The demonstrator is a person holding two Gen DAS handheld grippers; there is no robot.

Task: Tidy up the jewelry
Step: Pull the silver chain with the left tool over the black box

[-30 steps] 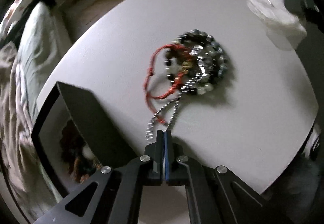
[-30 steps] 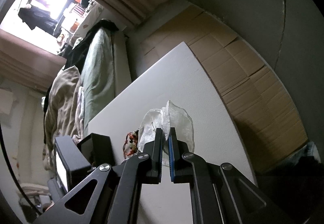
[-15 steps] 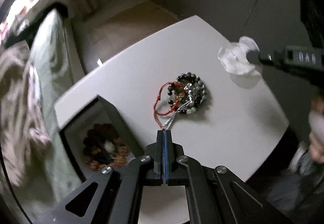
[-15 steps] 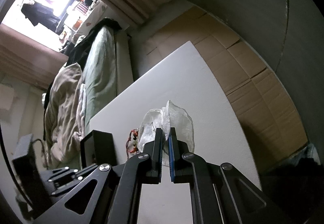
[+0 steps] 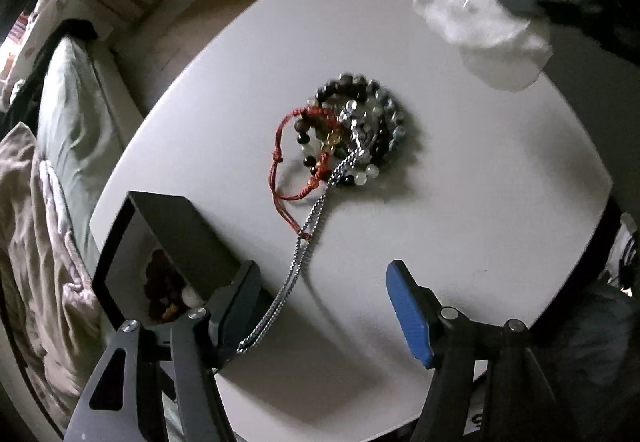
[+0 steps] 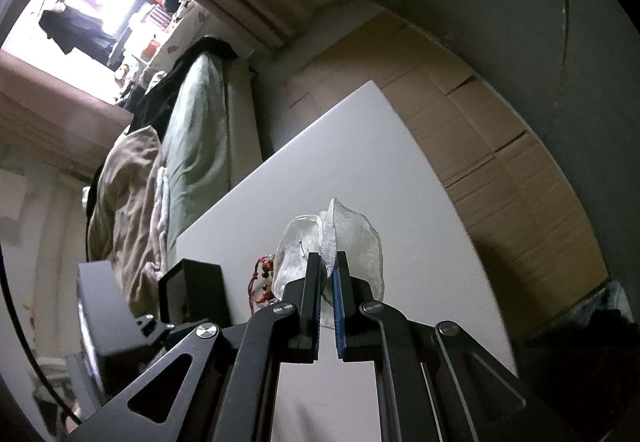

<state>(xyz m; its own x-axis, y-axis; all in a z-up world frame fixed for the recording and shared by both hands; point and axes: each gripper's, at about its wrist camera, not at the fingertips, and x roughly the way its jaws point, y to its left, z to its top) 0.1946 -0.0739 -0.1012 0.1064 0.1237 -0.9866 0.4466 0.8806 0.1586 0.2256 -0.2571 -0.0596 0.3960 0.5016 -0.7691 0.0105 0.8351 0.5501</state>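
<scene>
Hovering low, my left gripper has its jaws spread wide and grips nothing; the silver chain lies slack on the white table between them, its near loop just beside the black box. Farther out, the chain runs into the bead bracelets and the red cord bracelet, apparently tangled. I'd re-pinch the chain near its loop and draw it slowly toward the box so the pile doesn't follow. Farthest, my right gripper is pinched nearly closed on the gauzy pouch.
</scene>
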